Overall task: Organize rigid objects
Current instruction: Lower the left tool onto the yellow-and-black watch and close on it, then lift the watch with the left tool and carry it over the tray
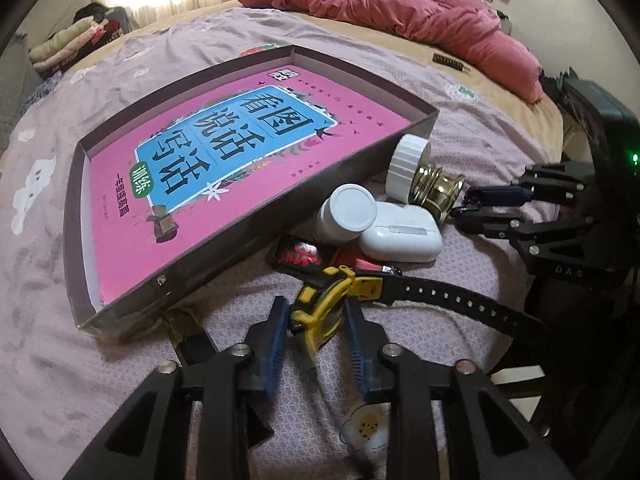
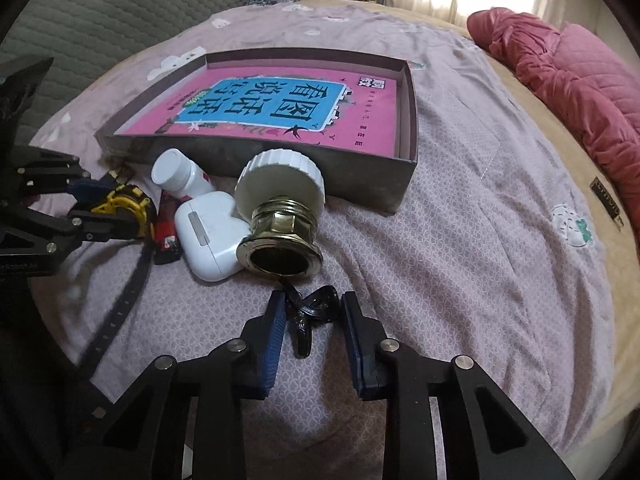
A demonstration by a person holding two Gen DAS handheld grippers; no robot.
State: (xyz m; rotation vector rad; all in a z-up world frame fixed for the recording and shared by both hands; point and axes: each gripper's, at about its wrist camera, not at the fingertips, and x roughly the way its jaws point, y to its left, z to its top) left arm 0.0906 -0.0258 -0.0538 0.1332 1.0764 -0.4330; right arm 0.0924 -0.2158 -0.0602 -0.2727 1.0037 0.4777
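A shallow dark box (image 1: pixel 280 208) (image 2: pixel 360 176) holding a pink book (image 1: pixel 224 152) (image 2: pixel 280 108) lies on the bed. Beside it lie a white pill bottle (image 1: pixel 346 212) (image 2: pixel 180 174), a white earbud case (image 1: pixel 400 236) (image 2: pixel 208 236), a brass fitting with white cap (image 1: pixel 420 176) (image 2: pixel 280 208) and a red lighter (image 1: pixel 300 254) (image 2: pixel 166 236). My left gripper (image 1: pixel 318 312) (image 2: pixel 108 210) has its jaws around a yellow-and-black watch (image 1: pixel 332 300) (image 2: pixel 124 204). My right gripper (image 2: pixel 312 312) (image 1: pixel 464 210) straddles a small black clip (image 2: pixel 312 312), its pads apart from it.
The bed has a mauve patterned sheet (image 2: pixel 460 240). A pink quilt (image 1: pixel 400 4) (image 2: pixel 580 80) is bunched at the far side. Folded clothes (image 1: pixel 68 44) sit beyond the bed. The watch strap (image 1: pixel 460 300) trails toward the right gripper.
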